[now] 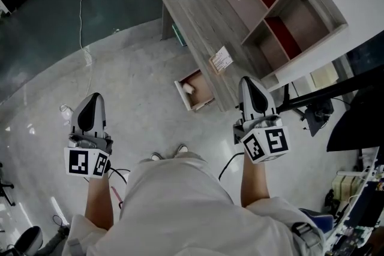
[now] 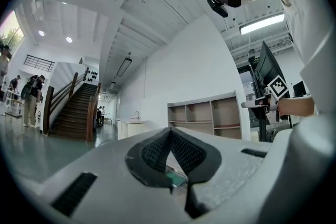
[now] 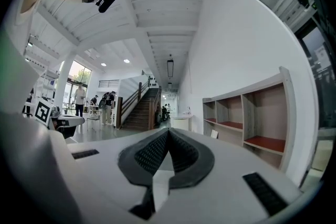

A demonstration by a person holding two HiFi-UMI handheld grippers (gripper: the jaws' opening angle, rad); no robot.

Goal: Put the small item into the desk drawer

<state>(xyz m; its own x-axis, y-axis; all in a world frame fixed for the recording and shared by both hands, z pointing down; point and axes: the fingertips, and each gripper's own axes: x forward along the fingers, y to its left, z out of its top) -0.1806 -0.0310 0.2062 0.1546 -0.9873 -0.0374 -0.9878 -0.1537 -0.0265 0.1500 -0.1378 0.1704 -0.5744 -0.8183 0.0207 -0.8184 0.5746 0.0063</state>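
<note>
Resting inside the pulled-out desk drawer (image 1: 201,93), small item (image 1: 188,88), whitish and rounded, ahead of both tongs and between them, nearer the right gripper (image 1: 251,86), left gripper (image 1: 91,102) well apart, both jaw pairs pressed together, clamping nothing.

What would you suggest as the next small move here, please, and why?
Probably reach the right gripper toward the front of the open drawer to push it shut. A small white item already lies inside it, both grippers are shut and empty, and the right one hangs nearer the desk than the left gripper.
</note>
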